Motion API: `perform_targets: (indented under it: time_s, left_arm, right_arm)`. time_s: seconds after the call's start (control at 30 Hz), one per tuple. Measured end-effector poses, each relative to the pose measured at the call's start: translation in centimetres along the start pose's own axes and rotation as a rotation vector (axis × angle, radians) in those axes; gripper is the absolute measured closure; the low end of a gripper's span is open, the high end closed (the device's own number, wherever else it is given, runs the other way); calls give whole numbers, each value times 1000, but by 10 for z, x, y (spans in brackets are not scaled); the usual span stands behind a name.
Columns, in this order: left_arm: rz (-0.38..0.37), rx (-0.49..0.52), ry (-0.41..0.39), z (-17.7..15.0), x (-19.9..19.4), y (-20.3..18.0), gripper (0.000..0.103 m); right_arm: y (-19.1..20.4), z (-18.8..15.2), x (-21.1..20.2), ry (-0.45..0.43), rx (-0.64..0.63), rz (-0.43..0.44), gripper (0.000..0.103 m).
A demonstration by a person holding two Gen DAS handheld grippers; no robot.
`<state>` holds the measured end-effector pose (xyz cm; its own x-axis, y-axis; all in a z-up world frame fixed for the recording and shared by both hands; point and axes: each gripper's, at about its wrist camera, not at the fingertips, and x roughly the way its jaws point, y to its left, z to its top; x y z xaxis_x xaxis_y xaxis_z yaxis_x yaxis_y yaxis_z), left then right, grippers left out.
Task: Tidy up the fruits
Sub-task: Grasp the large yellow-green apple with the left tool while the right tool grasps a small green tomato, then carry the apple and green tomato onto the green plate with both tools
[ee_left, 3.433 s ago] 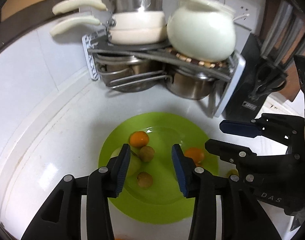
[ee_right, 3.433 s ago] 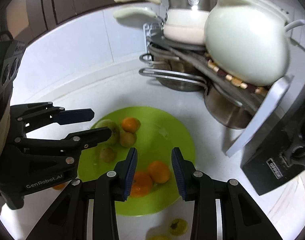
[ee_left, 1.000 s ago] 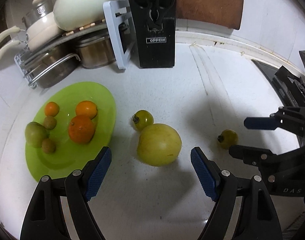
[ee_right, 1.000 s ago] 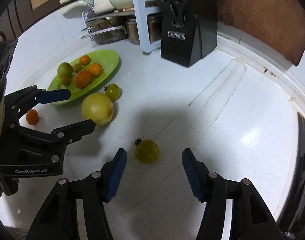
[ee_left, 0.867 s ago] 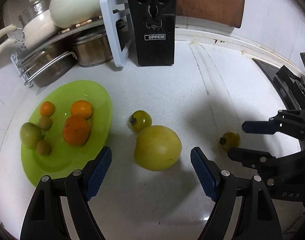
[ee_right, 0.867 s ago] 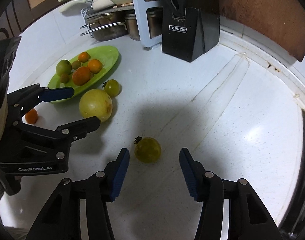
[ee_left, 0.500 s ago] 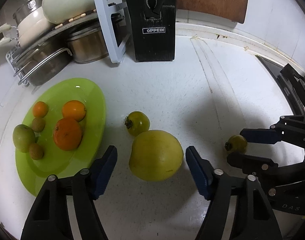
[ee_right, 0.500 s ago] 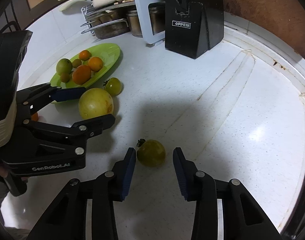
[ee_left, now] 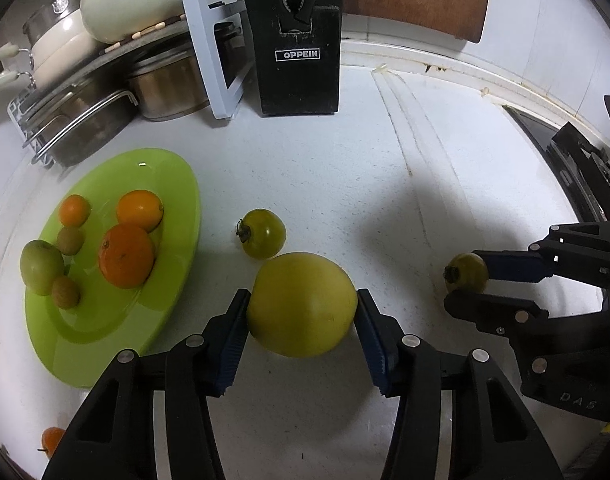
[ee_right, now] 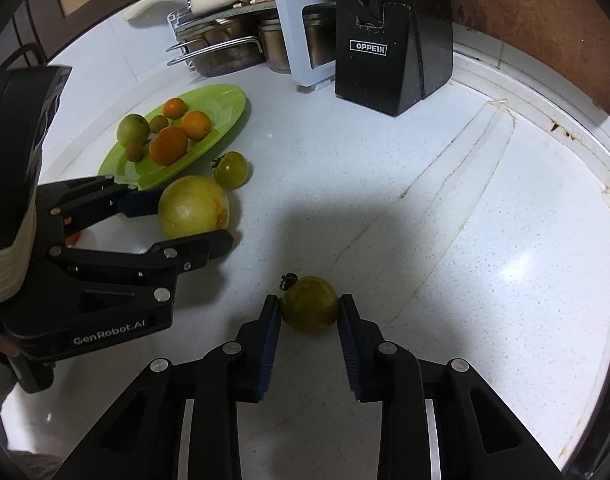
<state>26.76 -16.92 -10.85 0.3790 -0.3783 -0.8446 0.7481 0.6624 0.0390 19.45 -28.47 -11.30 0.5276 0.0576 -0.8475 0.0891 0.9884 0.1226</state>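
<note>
- Half a second ago both grippers stood wider, with a gap on each side of their fruit; now both have narrowed until the pads meet the skin. In my judgement this is the grasp step, with the lift toward the green plate (ee_left: 173,184) still to come.
- The left gripper (ee_left: 303,320) has its jaws spread wide, pads touching both flanks of the large yellow-green fruit (ee_left: 303,308), which still sits on the white counter (ee_left: 385,184).
- The right gripper (ee_right: 309,314) is closed much narrower, pads pressed on the small green tomato (ee_right: 310,303), stem pointing away and left of the jaws.
- A second green tomato (ee_left: 263,234) lies just beyond the left jaws, touching the big fruit.
- The plate, left of the left jaws, holds oranges (ee_left: 125,255) and small fruits.
</note>
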Motion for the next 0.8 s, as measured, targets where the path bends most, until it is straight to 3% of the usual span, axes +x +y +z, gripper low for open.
perform_targets:
  time_s: [0.8]
  left_arm:
    - [72,-136,-135,-17,-78,27,53]
  right_arm:
    - [39,20,-42,-129,-89,49,73]
